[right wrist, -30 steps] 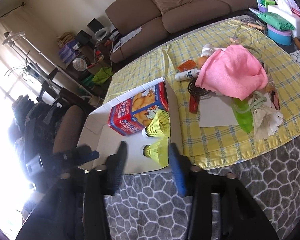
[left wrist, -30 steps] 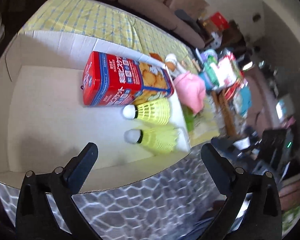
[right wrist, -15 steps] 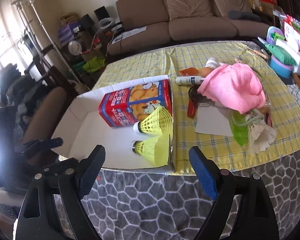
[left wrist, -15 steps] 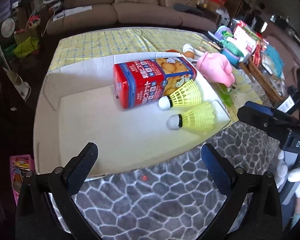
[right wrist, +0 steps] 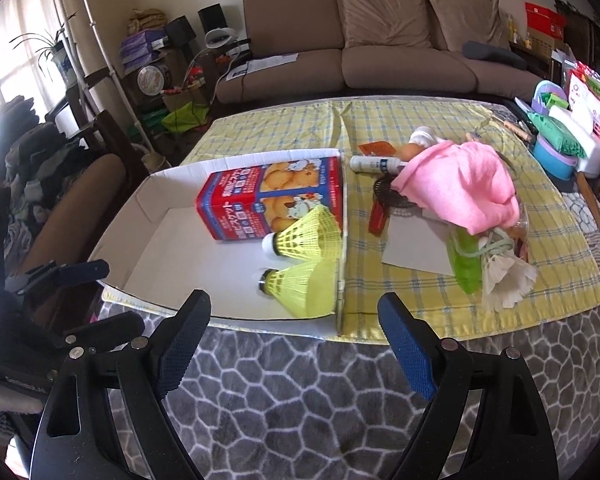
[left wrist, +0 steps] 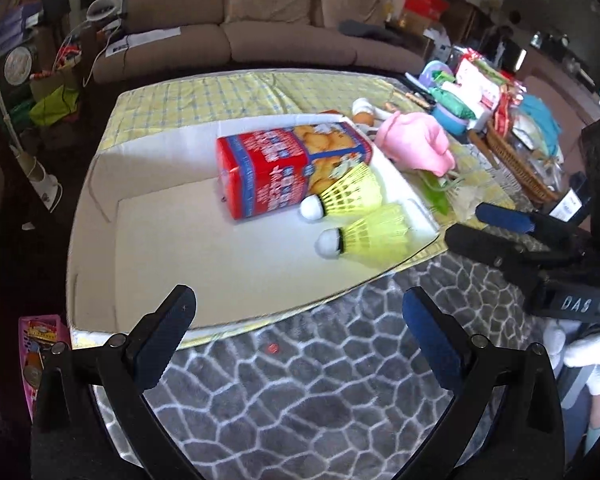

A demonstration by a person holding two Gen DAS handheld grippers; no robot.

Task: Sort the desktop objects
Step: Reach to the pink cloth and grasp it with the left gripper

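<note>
A shallow white cardboard box [left wrist: 168, 248] [right wrist: 168, 240] lies on the yellow checked cloth [right wrist: 404, 132]. In it lie a red and blue biscuit carton [left wrist: 276, 172] [right wrist: 260, 200] and two yellow shuttlecocks [left wrist: 344, 196] [left wrist: 368, 236] [right wrist: 300, 236] [right wrist: 300, 288]. My left gripper [left wrist: 296, 332] is open and empty, held back over the grey patterned table edge. My right gripper [right wrist: 292, 336] is open and empty, in front of the box's near right corner; it also shows in the left wrist view [left wrist: 488, 224].
Right of the box lie a pink cloth [right wrist: 460, 188], a white tube [right wrist: 376, 164], a red-handled black tool [right wrist: 384, 204], white paper [right wrist: 416, 248], a green bag [right wrist: 464, 260] and a white feather shuttlecock [right wrist: 508, 276]. Containers [right wrist: 560, 152] stand far right. A sofa [right wrist: 380, 40] is behind.
Both grippers have pulled back from the box and stay open. The right gripper, narrower a second ago, has opened wide. The box contents have not moved.
</note>
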